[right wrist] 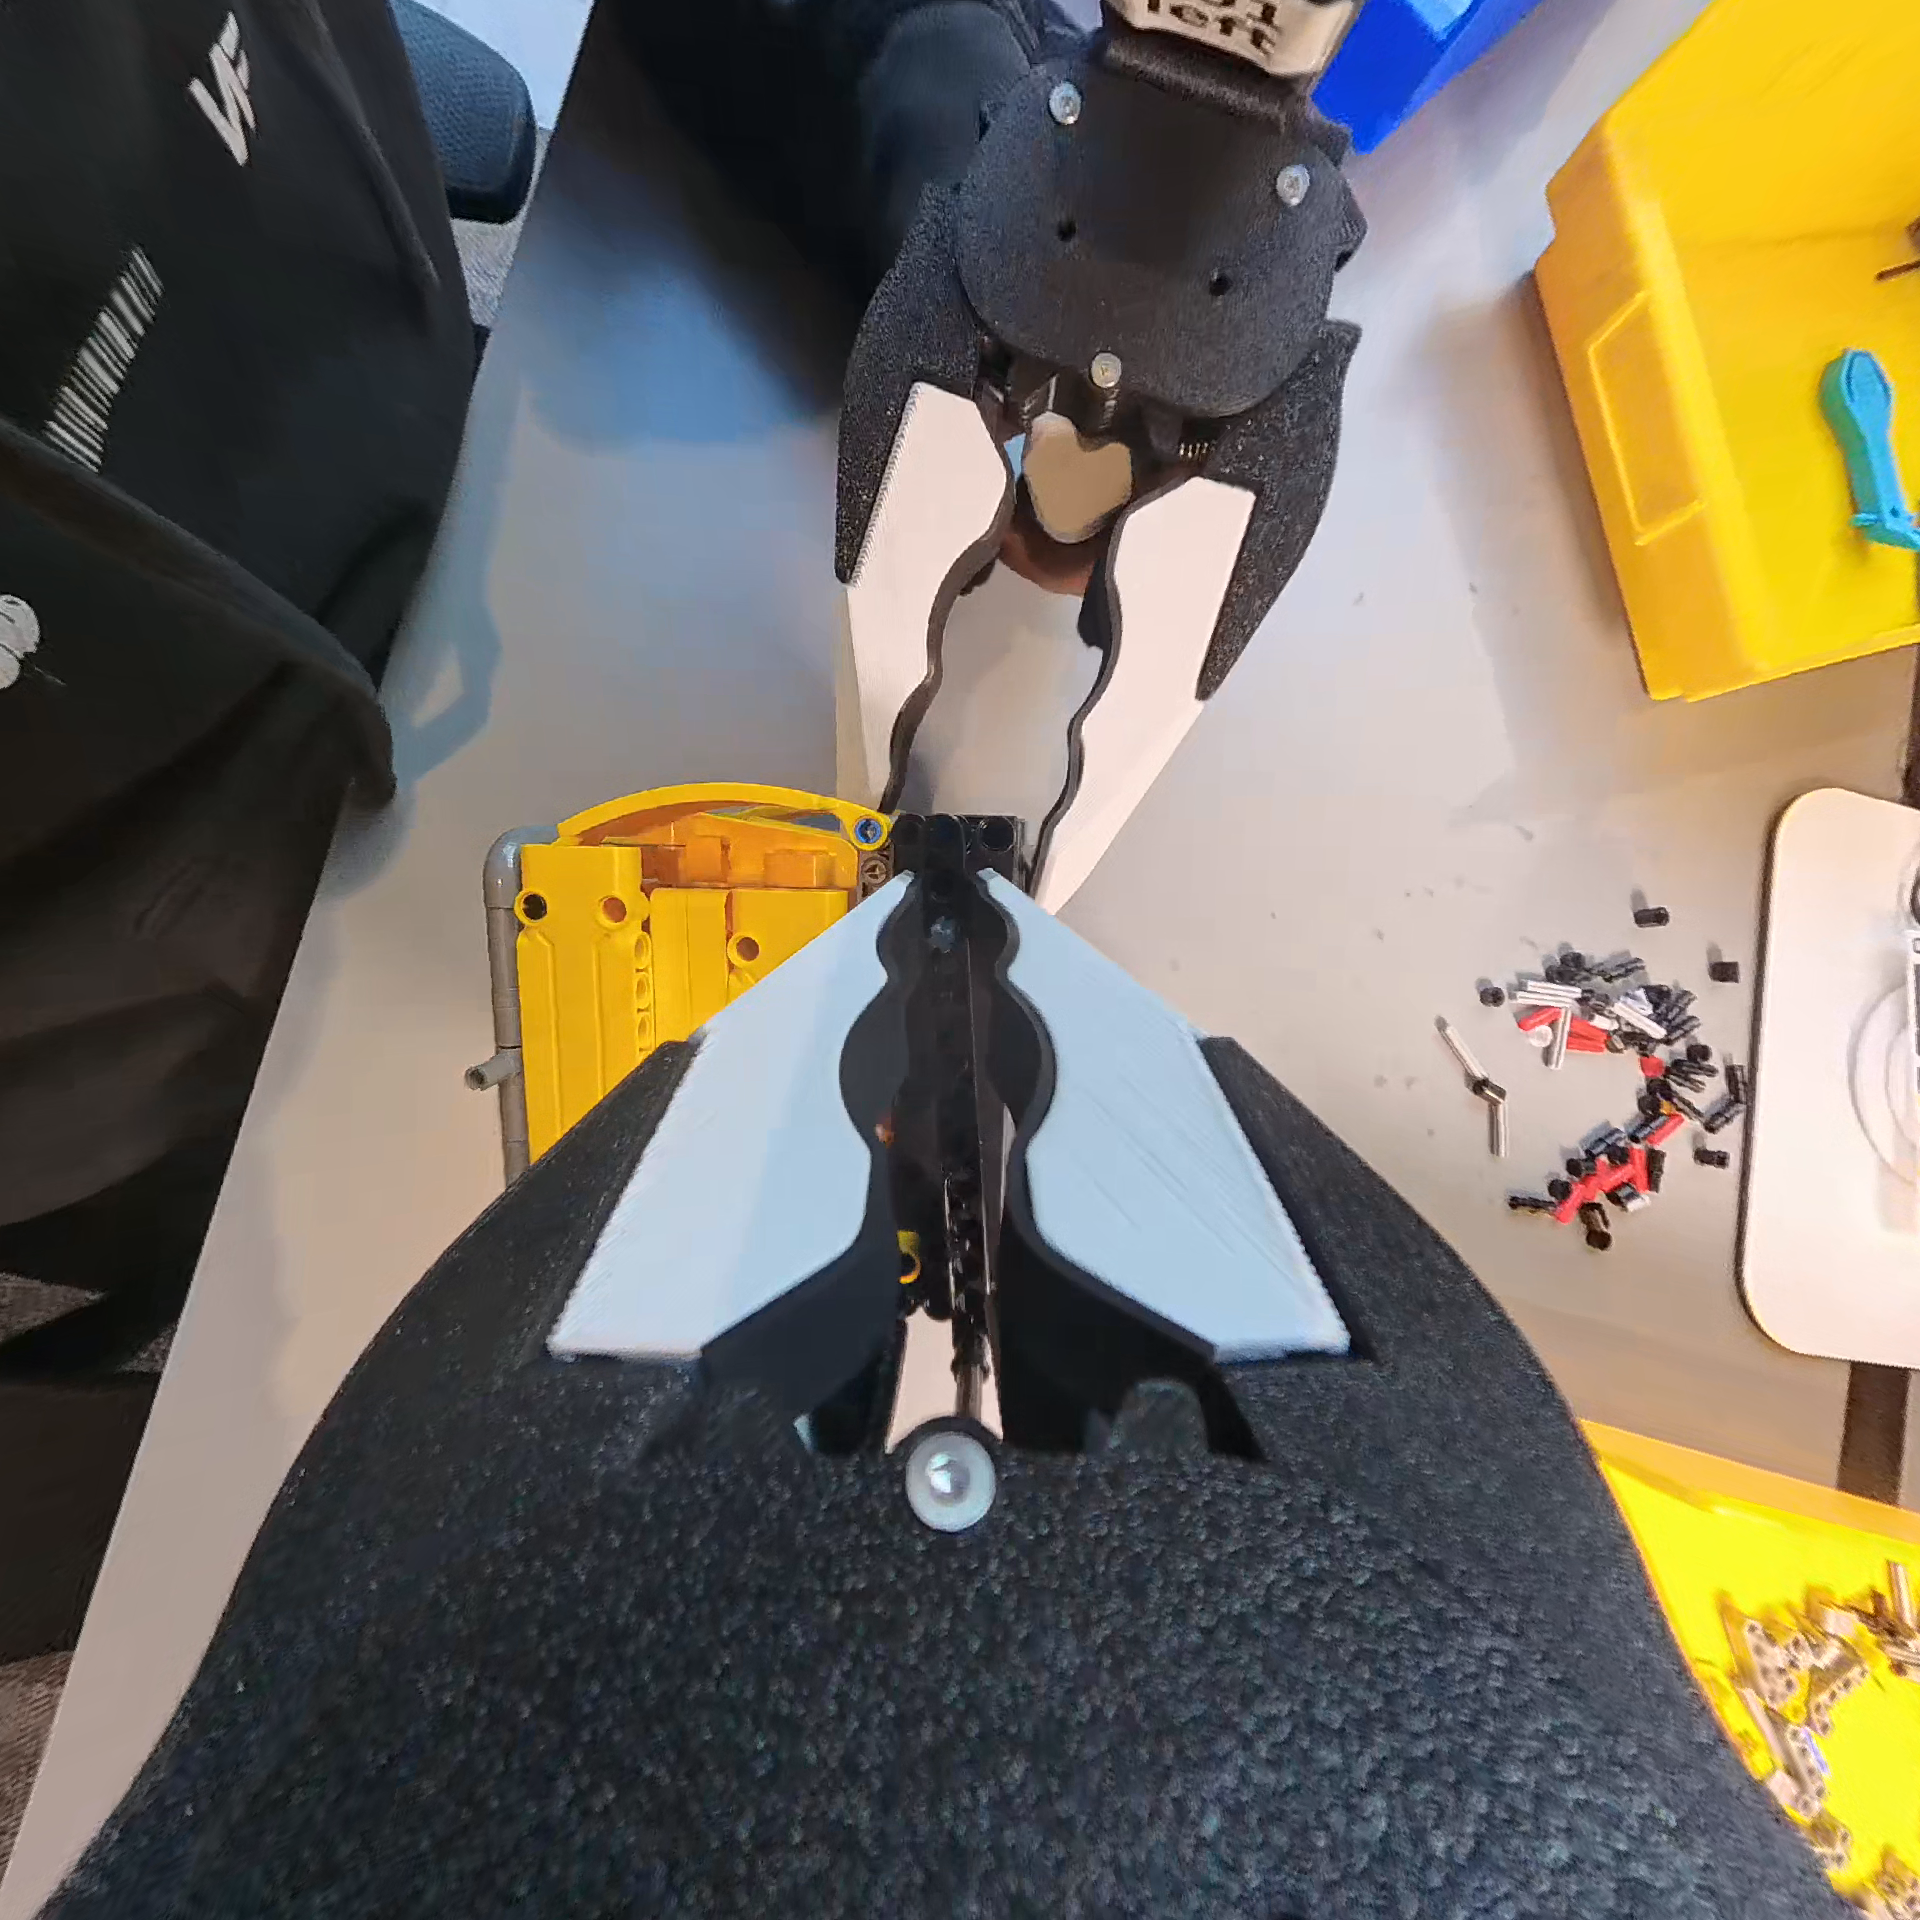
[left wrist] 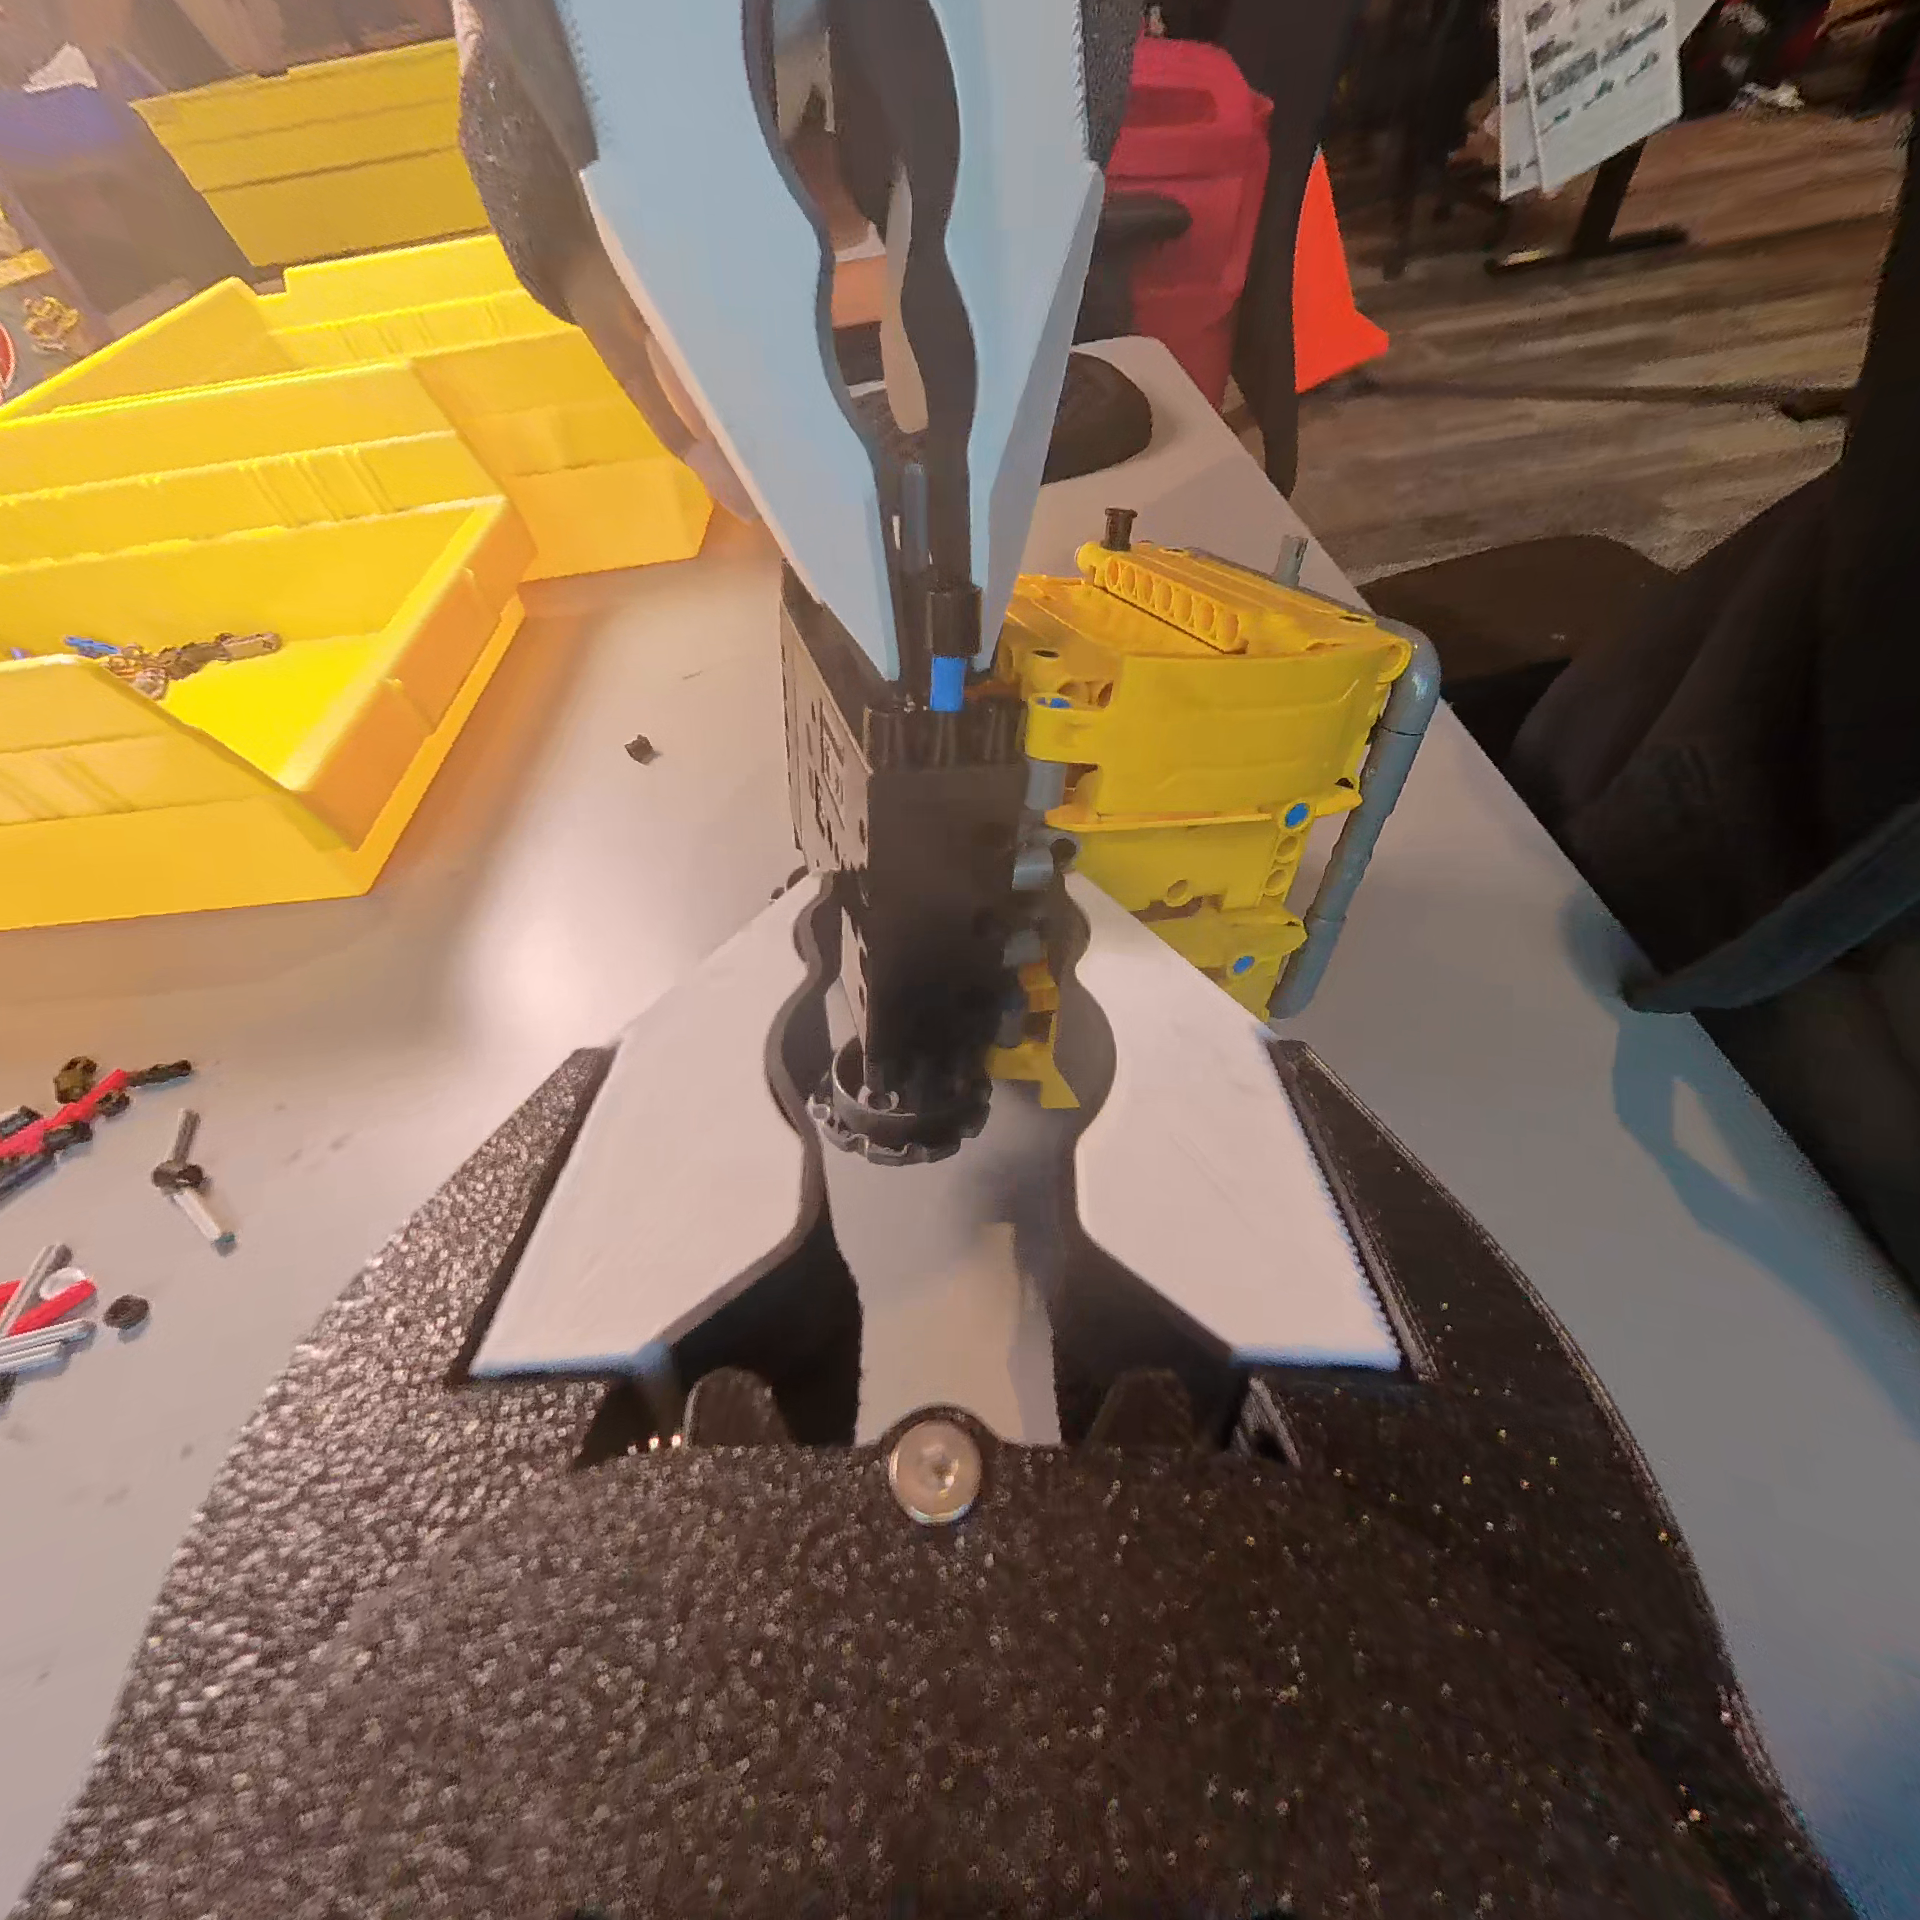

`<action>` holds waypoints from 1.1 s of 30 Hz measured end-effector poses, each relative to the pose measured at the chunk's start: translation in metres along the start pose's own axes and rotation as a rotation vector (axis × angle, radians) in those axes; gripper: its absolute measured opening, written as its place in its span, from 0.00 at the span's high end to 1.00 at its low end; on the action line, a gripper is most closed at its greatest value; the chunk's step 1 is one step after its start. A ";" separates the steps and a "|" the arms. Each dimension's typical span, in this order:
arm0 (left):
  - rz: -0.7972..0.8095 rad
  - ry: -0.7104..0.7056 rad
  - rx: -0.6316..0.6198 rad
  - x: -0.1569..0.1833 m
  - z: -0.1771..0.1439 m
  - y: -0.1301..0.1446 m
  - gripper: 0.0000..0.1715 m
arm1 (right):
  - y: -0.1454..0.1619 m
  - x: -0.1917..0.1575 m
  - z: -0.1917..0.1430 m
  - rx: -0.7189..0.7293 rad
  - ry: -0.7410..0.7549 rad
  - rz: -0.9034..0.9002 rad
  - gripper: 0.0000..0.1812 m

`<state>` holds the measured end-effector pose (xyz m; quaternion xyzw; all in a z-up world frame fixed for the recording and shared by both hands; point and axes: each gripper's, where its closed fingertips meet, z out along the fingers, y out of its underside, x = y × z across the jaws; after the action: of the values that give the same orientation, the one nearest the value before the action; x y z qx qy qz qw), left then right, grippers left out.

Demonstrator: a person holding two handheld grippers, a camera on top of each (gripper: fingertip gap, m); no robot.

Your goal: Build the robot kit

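On my left gripper (right wrist: 961, 847) I see a grey plate with printed letters near its wrist, and the black garment (right wrist: 187, 436) beside the table (left wrist: 1455, 1143) has white printing; a white sheet with dark printing (left wrist: 1584, 94) hangs in the background. I do not read them out.

The thing I work on is a brick-built model (left wrist: 1174, 769), standing on the table near its edge. It has 2 parts: a yellow body of curved panels and holed beams, with a grey tube frame on the outer side, and a black column (left wrist: 935, 862) on the inner side with a round black gear-like piece at the near end. Blue pins show on the yellow panels.

My left gripper comes in low along the table, and its jaws are clamped on the black column, 1 white finger (left wrist: 727, 1122) on each side. My right gripper (left wrist: 940, 613) comes down from above, pointing steeply at the top of the same column. Its jaws are closed together on a thin black rod with a blue section (left wrist: 945, 665), and the lower end of this rod is touching the top of the column.

Around it I see yellow bins (left wrist: 260, 582) and loose small red, black and grey pieces (right wrist: 1621, 1091) lying on the table.
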<state>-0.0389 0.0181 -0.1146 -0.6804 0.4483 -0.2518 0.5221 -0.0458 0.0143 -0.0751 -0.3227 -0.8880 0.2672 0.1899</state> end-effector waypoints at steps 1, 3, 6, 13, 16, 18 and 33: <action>0.008 -0.011 -0.004 -0.001 -0.001 -0.001 0.79 | 0.000 0.000 -0.001 0.006 -0.001 0.011 0.96; 0.014 -0.028 -0.011 -0.001 -0.003 -0.002 0.80 | 0.000 -0.001 -0.003 0.003 0.011 0.024 0.96; 0.003 -0.033 -0.021 0.001 -0.004 -0.004 0.80 | -0.005 -0.003 -0.007 0.001 0.045 0.007 0.95; -0.032 -0.036 -0.031 0.001 -0.005 -0.006 0.80 | -0.011 -0.001 -0.010 -0.005 0.121 -0.030 0.96; -0.032 -0.039 -0.036 0.002 -0.006 -0.006 0.80 | -0.012 0.000 -0.009 -0.016 0.117 -0.024 0.96; -0.026 -0.044 -0.044 0.002 -0.007 -0.006 0.80 | -0.012 0.000 -0.008 -0.025 0.102 -0.008 0.96; -0.024 -0.133 -0.093 -0.007 -0.010 -0.002 0.81 | -0.008 0.016 -0.001 -0.232 0.151 0.166 0.95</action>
<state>-0.0494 0.0196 -0.1091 -0.7246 0.4156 -0.1913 0.5155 -0.0609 0.0203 -0.0671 -0.4337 -0.8665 0.1525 0.1946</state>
